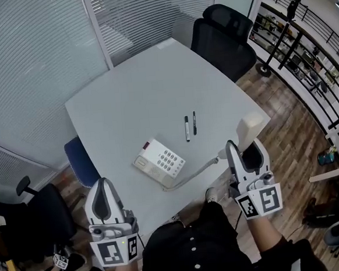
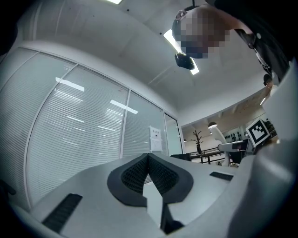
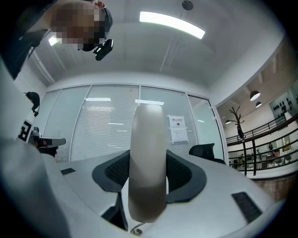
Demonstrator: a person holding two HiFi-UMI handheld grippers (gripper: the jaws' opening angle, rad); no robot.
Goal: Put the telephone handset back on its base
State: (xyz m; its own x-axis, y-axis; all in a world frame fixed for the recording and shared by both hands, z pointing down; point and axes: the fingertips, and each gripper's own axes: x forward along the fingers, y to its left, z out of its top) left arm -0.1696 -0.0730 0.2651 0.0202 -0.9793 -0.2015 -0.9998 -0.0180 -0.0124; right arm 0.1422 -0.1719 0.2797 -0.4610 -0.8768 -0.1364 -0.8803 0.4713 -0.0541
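Two grippers are up in front of us, and only the right gripper [image 1: 247, 153] has work: its jaws are clamped on the handset [image 1: 251, 130], pads pressing on its middle. The left gripper [image 1: 104, 191] hangs off the table's [image 1: 137, 93] left edge, jaws pressed together on nothing. We judge it is kept out of the way, since this job needs one hand.

The handset is in the air just off the table's right corner, well apart from the base [image 1: 160, 161], which sits close to the edge nearest us. Gripping it mid-length leaves both ends free to drop into the cradle, and we take that to be the reason for the hold. The cord [image 1: 190, 176] runs slack from the base along that edge to the handset's lower end (no pull on it that we can see).

Its long axis stands across the jaws, nearly upright: the cord end points down toward us, the other end up and away. We judge it must be tipped flat and turned to match the base before it goes down. Two pens [image 1: 186, 128] lie farther in, clear of that path.
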